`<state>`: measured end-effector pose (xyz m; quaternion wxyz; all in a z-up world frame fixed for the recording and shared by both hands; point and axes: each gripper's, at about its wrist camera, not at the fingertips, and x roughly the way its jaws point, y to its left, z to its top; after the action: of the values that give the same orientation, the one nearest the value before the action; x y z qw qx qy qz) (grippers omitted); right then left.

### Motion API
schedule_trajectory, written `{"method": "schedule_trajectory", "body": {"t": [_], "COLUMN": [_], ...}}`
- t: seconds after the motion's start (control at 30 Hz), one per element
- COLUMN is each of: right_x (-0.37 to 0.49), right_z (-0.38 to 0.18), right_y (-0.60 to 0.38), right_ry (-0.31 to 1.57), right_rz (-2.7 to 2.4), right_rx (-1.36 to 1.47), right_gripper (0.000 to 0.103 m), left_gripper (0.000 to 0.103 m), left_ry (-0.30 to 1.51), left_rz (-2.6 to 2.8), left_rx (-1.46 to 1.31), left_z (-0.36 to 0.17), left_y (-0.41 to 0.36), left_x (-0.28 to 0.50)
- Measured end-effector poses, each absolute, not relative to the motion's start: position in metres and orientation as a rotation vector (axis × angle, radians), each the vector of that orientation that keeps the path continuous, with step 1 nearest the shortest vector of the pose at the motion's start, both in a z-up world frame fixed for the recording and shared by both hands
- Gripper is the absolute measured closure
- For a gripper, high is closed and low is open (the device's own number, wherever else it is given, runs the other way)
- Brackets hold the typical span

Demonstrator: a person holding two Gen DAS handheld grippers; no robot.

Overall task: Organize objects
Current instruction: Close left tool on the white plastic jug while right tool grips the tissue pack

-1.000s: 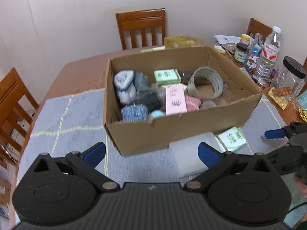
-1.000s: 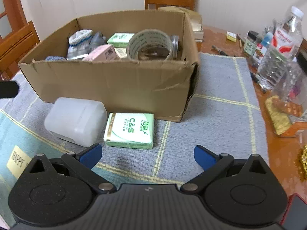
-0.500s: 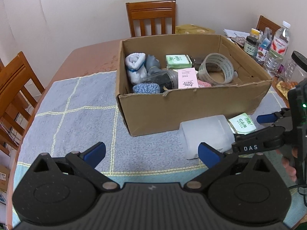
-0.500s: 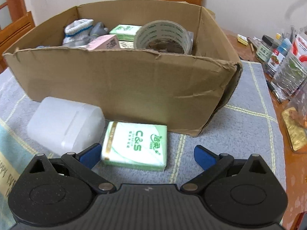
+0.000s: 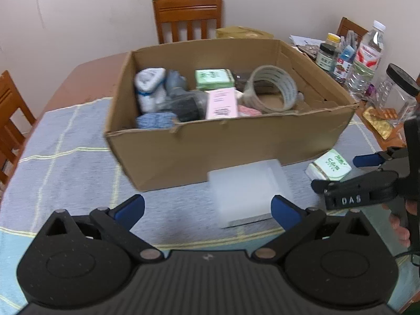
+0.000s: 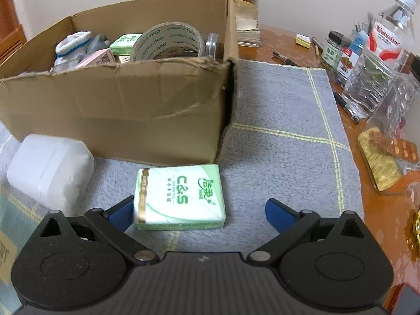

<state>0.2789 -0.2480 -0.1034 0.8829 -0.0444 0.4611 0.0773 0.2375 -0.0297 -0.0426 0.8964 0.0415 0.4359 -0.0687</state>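
A cardboard box (image 5: 236,144) (image 6: 118,105) on a grey cloth holds socks, a tape roll (image 5: 273,89) (image 6: 168,42), a pink box and green tissue packs. In front of it lie a white plastic container (image 5: 249,191) (image 6: 50,168) and a green C&S tissue pack (image 6: 178,197) (image 5: 330,164). My left gripper (image 5: 207,207) is open, its jaws straddling the white container's near end. My right gripper (image 6: 199,212) is open, with the tissue pack between its fingers, against the left finger (image 6: 122,214). The right gripper also shows in the left wrist view (image 5: 349,172).
Bottles and jars (image 6: 378,52) (image 5: 365,57), blister packs (image 6: 396,147) and pens crowd the table's right side. Wooden chairs (image 5: 187,18) stand behind and at the left. The grey cloth (image 6: 283,131) extends right of the box.
The right gripper has moved forward and down, so the tissue pack now sits between its fingers. The left gripper has shifted right and closer to the white container.
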Motion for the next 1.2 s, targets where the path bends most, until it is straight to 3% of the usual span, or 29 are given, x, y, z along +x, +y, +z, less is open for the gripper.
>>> {"method": "schedule_trajectory", "body": {"t": [0.53, 1.2], "right_x": [0.273, 0.271], "right_z": [-0.104, -0.106], "right_y": [-0.258, -0.259], "right_ry": [0.922, 0.911], "right_rz": [0.263, 0.258], "right_rx": [-0.138, -0.135], "right_gripper": [0.000, 0.000], "left_gripper": [0.001, 0.001], "left_ry": [0.952, 0.986], "left_rz": [-0.119, -0.103], "left_rx": [0.077, 0.109], "left_z": [-0.080, -0.102], "left_y": [-0.078, -0.050], "left_x": [0.275, 0.269]}}
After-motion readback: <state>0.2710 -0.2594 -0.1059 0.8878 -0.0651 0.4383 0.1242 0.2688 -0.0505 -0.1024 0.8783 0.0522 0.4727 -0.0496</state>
